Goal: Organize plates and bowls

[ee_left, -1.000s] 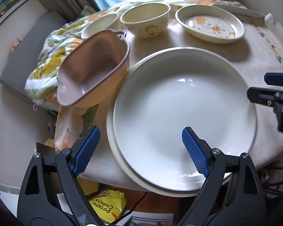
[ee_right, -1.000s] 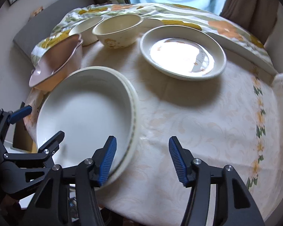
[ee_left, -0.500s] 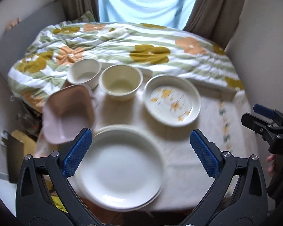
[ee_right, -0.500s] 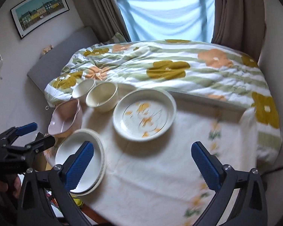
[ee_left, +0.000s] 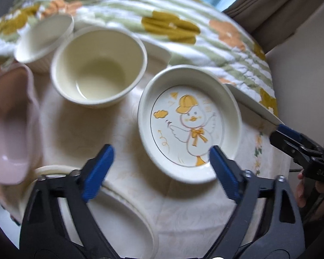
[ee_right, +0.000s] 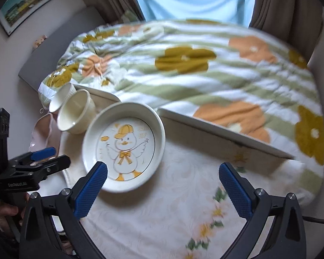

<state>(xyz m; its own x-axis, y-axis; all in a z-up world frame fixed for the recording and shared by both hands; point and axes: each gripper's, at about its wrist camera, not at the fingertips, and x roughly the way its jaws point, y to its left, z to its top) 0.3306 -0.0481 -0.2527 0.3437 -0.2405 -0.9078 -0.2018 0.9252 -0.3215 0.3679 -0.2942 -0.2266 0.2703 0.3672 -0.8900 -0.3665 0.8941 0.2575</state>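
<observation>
Hovering, left tool: the left gripper point(ee_left: 161, 168) hangs above the table with its jaws spread wide and nothing between them.
Right tool: the right gripper point(ee_right: 163, 185) is likewise spread and empty, held over bare tablecloth point(ee_right: 183, 205).
Duck plate: the duck-print plate point(ee_left: 189, 123) lies flat just ahead of the left gripper, its near rim roughly level with the right-hand blue pad point(ee_left: 223, 171); whether pad and rim touch cannot be told. From the right gripper it sits ahead and to the left.
Stacked plates: two plain white plates point(ee_left: 123, 222) lie nested one in the other directly beneath the left gripper, toward its left side.
Cream bowl: the cream bowl point(ee_left: 99, 69) stands upright ahead and left of the left gripper, apart from the duck plate.
Small white bowl: a ribbed white bowl point(ee_left: 44, 35) sits just beyond the cream bowl, close beside it.
Pink dish: a pink dish point(ee_left: 9, 125) rests tilted at the far left, blurred.
Backdrop: a floral quilt point(ee_right: 194, 69) lies beyond the table edge.
Done, by judgement: only the two white plates appear grouped.
Left, by judgement: the duck plate remains apart from the pile, and the three bowl-type pieces are not nested.
Likely step: an approach to the duck plate for stacking.
</observation>
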